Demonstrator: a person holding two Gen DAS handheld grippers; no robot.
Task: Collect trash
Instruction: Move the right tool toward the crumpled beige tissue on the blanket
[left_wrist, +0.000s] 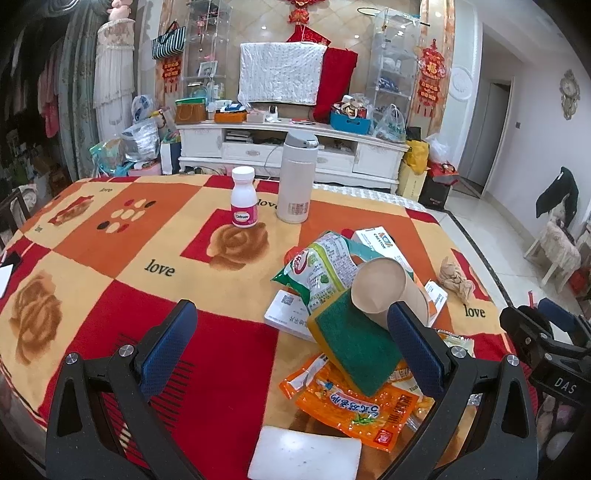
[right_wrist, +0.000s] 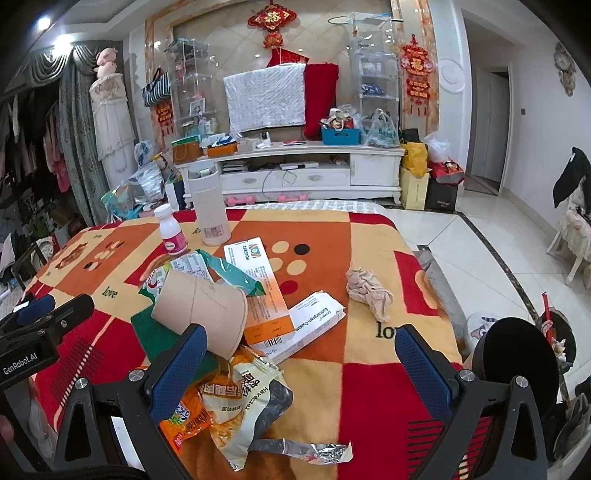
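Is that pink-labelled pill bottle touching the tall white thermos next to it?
Apart. In the left wrist view, a strip of tablecloth shows between the pill bottle and the thermos; both stand upright, side by side.

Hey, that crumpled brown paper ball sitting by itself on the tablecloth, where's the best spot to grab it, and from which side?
Pinch the crumpled paper ball across its bulkier upper lump, coming from above with the open right gripper. It lies alone on the tablecloth, right of the pile, so nothing crowds the fingers, and it should squash to fit.
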